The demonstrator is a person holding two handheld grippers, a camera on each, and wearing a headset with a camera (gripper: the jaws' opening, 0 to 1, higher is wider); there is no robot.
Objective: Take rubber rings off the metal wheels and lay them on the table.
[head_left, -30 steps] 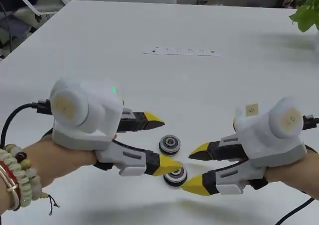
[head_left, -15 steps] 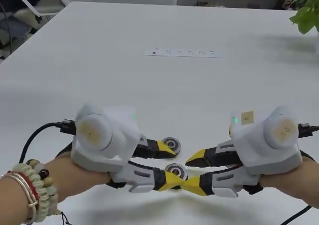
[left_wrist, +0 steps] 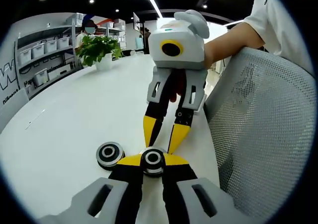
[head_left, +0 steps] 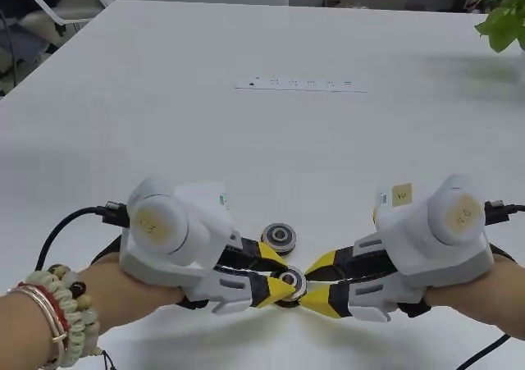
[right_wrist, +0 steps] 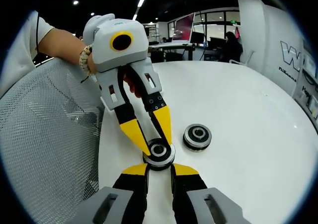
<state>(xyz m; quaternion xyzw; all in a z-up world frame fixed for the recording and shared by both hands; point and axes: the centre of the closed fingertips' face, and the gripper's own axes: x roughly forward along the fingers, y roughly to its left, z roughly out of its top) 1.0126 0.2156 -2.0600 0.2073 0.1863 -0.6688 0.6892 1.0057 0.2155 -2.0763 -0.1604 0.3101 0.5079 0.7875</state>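
Down at the near edge of the white table (head_left: 164,99), both claws meet nose to nose on one metal wheel (head_left: 289,283). The left gripper (head_left: 277,271) is clenched on it: in its own view the wheel sits right between the two yellow tips, touching both. The right gripper (head_left: 312,281) comes in from the opposite side with its tips up against the wheel's rim. Honestly I can't tell if it's actually pinching or just touching. The black rubber ring (right_wrist: 159,160) is on that wheel, wrapped around the shiny hub. A second wheel (head_left: 280,236) lies flat on the table just beyond the first, close but apart from it, with its own dark ring on and neither claw touching it. Further back there's a white power strip (head_left: 301,84) lying across the table, and a leafy plant (head_left: 500,9) pokes in at the far right corner.
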